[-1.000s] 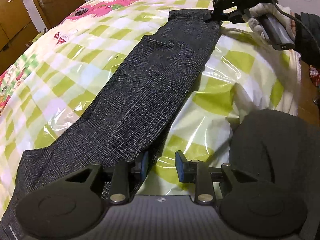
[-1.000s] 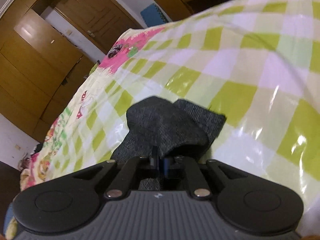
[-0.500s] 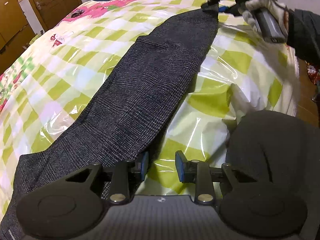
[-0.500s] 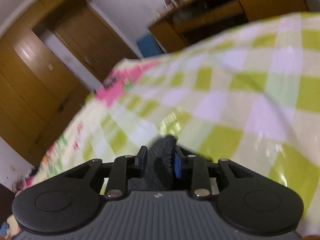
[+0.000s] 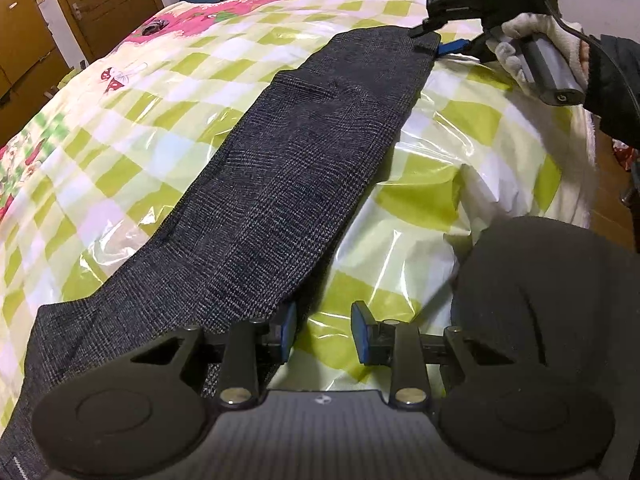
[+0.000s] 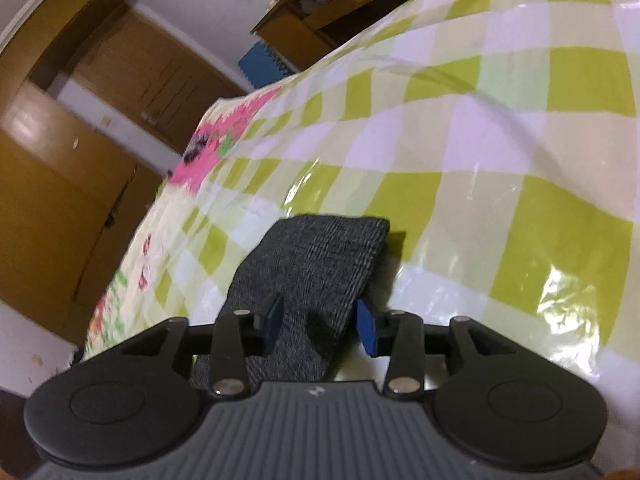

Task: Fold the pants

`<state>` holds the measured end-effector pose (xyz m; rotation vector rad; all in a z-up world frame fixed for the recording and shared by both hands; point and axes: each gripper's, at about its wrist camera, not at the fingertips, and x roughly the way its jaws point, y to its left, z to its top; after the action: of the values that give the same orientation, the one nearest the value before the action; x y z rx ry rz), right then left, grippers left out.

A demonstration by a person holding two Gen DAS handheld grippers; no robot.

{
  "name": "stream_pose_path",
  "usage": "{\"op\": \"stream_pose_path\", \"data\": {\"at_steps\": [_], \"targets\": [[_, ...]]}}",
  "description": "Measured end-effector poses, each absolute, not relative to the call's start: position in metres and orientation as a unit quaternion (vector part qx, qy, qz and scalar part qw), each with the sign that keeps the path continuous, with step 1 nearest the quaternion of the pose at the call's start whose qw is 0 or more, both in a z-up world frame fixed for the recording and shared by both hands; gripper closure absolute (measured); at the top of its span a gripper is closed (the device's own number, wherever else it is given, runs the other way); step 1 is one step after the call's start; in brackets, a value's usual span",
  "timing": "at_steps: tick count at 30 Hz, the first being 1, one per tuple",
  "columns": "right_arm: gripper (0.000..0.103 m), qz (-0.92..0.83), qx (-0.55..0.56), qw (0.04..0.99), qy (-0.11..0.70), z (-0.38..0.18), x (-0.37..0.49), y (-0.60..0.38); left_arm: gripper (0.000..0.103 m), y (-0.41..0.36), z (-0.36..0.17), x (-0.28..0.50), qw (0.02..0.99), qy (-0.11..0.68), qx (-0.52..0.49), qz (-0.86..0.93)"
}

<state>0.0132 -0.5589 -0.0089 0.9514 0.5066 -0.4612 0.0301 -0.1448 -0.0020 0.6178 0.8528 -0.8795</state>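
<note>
The dark checked pants (image 5: 304, 184) lie stretched along the green-checked bedcover (image 5: 420, 200). A second ago the right gripper (image 6: 320, 324) pinched their far end; its jaws have just been opening and now stand apart, the cloth lying loose between them. The left gripper (image 5: 324, 332) stays parted at the near edge, nothing clamped.

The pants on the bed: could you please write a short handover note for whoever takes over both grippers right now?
Left gripper: open, jaws beside the near edge of the pants, holding nothing.
Right gripper: jaws have just been opening; the far end of the pants lies loose between them, pads clear.
Pants: folded lengthwise, stretched out flat in a long strip on the checked bedcover.
Done: lengthwise fold, laid straight.
Left: fold the strip end to end.
</note>
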Motion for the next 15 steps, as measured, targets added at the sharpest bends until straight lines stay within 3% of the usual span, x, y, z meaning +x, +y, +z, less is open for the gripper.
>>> {"op": "stream_pose_path", "data": {"at_steps": [12,14,15], "targets": [[0.058,-0.208,0.531,0.803,0.172,-0.038,0.029,-0.556,0.058,-0.143,-0.002,0.029,0.777,0.395,0.278,-0.403],[0.070,-0.172,0.555,0.799,0.154,-0.035,0.021,-0.550,0.058,-0.141,0.000,0.028,0.777,0.395,0.277,-0.404],[0.071,-0.158,0.554,0.803,0.151,-0.034,0.020,-0.546,0.058,-0.139,0.000,0.028,0.777,0.395,0.277,-0.405]]}}
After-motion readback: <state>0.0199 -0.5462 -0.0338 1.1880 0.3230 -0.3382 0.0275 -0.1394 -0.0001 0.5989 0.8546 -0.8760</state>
